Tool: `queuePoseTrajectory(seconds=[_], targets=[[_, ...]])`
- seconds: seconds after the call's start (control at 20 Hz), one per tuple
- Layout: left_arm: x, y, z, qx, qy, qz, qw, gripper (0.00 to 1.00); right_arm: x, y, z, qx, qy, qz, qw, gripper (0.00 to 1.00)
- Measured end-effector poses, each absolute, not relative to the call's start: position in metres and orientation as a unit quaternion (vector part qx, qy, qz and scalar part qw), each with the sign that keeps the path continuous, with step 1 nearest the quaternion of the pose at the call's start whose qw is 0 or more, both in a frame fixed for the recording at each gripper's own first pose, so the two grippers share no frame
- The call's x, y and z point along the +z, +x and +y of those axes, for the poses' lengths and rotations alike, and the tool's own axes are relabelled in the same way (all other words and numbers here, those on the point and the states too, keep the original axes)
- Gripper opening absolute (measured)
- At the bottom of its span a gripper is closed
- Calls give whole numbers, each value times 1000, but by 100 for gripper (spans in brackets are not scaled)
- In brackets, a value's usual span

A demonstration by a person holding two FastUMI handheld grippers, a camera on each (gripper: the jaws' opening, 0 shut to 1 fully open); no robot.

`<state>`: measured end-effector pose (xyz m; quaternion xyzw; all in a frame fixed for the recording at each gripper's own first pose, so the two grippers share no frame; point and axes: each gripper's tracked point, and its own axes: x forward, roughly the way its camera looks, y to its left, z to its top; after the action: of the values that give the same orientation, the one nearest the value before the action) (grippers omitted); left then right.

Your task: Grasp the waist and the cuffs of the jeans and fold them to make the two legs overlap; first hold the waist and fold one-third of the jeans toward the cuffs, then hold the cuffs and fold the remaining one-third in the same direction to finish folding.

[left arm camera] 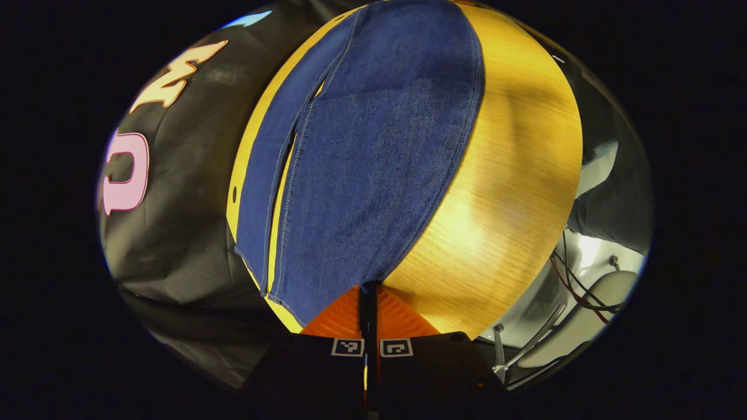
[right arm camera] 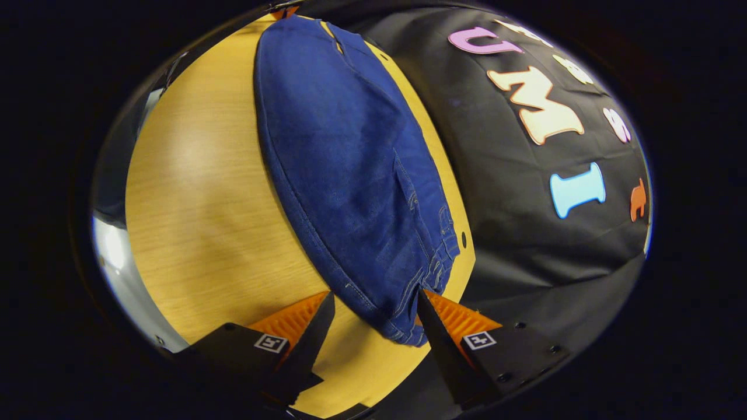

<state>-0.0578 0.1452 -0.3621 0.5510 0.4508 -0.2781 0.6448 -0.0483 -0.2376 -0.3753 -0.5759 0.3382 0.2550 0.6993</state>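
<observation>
Jeans lie flat on the bench, legs nearly overlapped. Left claw is closed, fingers pinched together on the cuff edge. Right claw is spread wide, straddling the waist end, fingers not pressing the denim.

Handheld gripper hardware

The left gripper and right gripper had ribbed pads, dark angular finger mounts, square black-and-white markers, and small screws.
</observation>
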Motion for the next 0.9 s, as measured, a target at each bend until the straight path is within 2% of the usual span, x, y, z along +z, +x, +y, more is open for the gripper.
queuePoseTrajectory(seconds=[0.1,0.15,0.35,0.45,0.6,0.9], targets=[[-362,-58,146,-277,553,451,644,0,-382,-44,-235,261,-582,345,689,80],[-362,-58,146,-277,551,452,645,0,-386,-46,-234,268,-577,356,684,69],[-361,-57,145,-269,547,454,650,0,-387,-43,-228,264,-587,361,675,6],[-362,-57,146,-257,529,458,666,0,-383,-40,-235,238,-556,385,698,3],[-353,-53,143,-232,494,462,699,0,-360,-21,-228,188,-522,374,743,3],[-312,-10,149,-152,444,461,753,0,-310,27,-215,130,-519,330,778,3]])
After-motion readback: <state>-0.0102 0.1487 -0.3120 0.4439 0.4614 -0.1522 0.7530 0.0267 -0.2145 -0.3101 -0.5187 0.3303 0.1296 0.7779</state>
